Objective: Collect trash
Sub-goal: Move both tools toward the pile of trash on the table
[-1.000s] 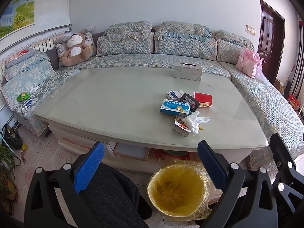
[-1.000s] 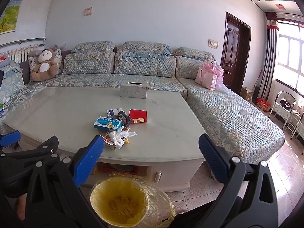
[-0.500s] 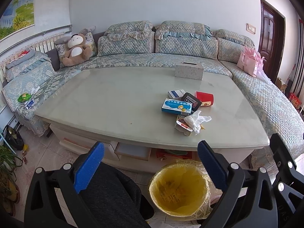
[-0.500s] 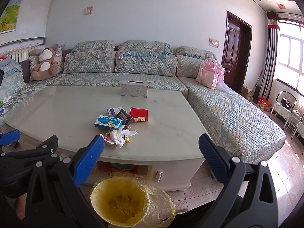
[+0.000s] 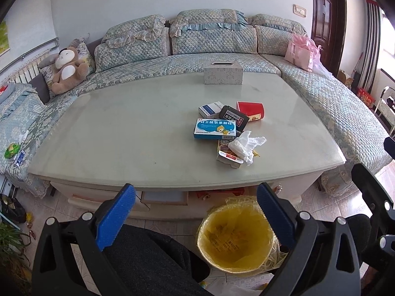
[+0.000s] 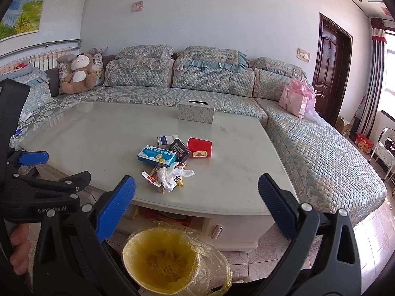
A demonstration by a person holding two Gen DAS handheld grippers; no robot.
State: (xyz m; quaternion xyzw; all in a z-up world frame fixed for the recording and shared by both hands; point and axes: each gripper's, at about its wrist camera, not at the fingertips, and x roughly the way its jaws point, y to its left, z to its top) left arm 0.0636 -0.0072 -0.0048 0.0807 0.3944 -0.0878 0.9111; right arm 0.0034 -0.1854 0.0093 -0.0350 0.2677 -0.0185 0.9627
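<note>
- The left gripper (image 5: 195, 212) sits lowest in its own view, jaws spread wide with nothing between the blue pads (image 5: 114, 215), above a dark-trousered leg (image 5: 148, 259).
- The right gripper (image 6: 196, 203) is likewise released, its blue pads (image 6: 116, 207) far apart and empty; the left gripper shows at the left edge of this view with a hand (image 6: 18, 251) on its handle.
- On the tiled floor just before the table stands a bin (image 5: 234, 236) lined with a yellow bag; something printed lies at its bottom, too blurred to identify.
- The pale table (image 5: 123, 128) carries the trash in one cluster toward its near right part.
- Nearest the edge lies a crumpled white tissue (image 5: 245, 144) on top of a small opened packet (image 5: 228, 156) and some wrappers.
- Just behind, touching the tissue pile, lies a blue medicine box (image 5: 214, 128).
- Behind that box sit a black packet (image 5: 233, 119), a white-and-blue box (image 5: 211, 108) and a red carton (image 5: 250, 110), packed closely together.
- Well apart, near the far edge, a grey tissue box (image 5: 223, 72) stands upright.
- A quilted corner sofa (image 5: 209, 42) wraps around the table, with a teddy bear (image 5: 68, 69) at its left and a pink bag (image 5: 300, 54) at its right.
- A dark wooden door (image 6: 329, 69) closes the far right corner.
</note>
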